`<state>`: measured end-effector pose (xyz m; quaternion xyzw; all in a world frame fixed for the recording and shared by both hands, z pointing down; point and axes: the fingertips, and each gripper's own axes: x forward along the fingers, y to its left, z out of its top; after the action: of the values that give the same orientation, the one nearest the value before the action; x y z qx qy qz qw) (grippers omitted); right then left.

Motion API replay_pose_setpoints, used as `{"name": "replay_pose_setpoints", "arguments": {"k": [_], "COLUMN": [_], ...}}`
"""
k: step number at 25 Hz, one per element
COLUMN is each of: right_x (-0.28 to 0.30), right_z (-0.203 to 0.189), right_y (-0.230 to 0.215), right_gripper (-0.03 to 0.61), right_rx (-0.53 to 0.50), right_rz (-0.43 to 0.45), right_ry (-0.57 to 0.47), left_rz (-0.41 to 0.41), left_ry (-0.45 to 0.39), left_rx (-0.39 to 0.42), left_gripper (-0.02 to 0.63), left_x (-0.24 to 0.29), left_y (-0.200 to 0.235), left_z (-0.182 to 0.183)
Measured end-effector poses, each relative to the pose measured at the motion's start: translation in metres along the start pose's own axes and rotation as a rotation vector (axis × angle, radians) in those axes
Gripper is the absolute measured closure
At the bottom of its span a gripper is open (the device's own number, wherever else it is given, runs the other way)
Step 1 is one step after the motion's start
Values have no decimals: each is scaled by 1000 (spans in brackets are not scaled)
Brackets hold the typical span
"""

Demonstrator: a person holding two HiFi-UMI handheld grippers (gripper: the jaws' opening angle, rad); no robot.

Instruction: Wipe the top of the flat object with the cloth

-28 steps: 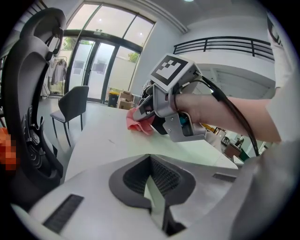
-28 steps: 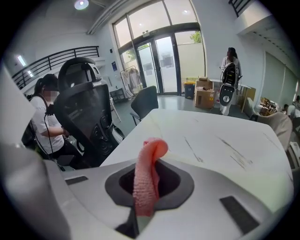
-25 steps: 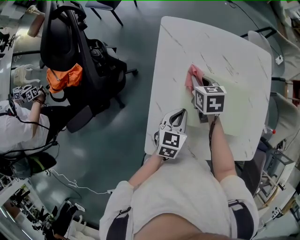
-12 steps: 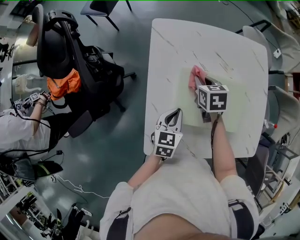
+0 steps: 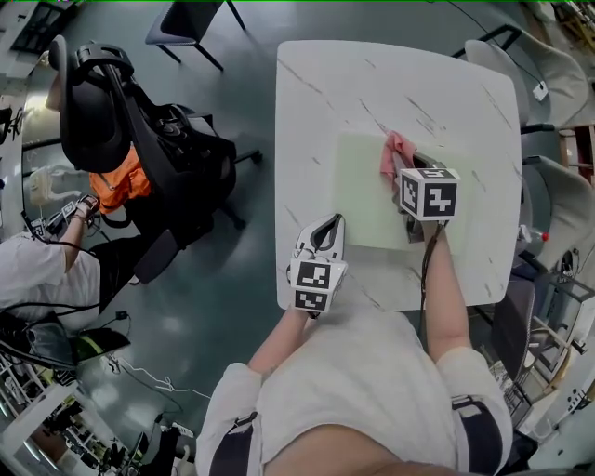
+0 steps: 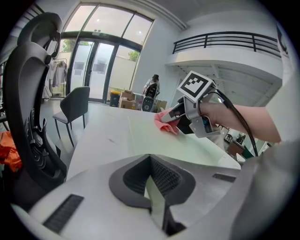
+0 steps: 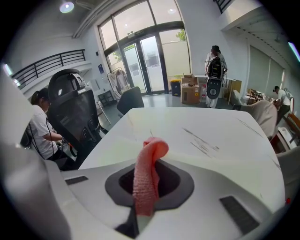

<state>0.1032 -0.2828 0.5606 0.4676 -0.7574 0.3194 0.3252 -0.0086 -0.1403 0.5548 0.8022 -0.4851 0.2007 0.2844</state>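
Note:
A pale green flat mat lies on the white marble table. My right gripper is shut on the pink cloth, which rests on the mat's far right part. In the right gripper view the cloth stands pinched between the jaws. From the left gripper view the cloth and the right gripper show over the mat. My left gripper hovers shut at the table's near left edge, holding nothing.
A black office chair with an orange item stands left of the table. A person sits at far left. A grey chair is beyond the table, with pale chairs on the right.
The view has shifted, so table and grippers sit a little further left and up in the frame. The right gripper stays on the mat with the cloth, near the same spot.

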Motion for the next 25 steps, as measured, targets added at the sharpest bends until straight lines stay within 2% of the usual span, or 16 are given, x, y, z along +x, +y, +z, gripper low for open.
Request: {"name": "replay_pose_setpoints", "arguments": {"k": [13, 25], "right_x": [-29, -55], "right_z": [-21, -40], "right_y": [-68, -135], "right_gripper": [548, 548], "right_rx": [86, 148], "right_rz": [-64, -164], "right_ry": [-12, -13], "left_rz": [20, 39], "left_ry": [7, 14], "left_rx": [10, 12], "left_gripper": [601, 601], "left_x": [1, 1], "left_y": [-2, -2], "left_z": [1, 1]}}
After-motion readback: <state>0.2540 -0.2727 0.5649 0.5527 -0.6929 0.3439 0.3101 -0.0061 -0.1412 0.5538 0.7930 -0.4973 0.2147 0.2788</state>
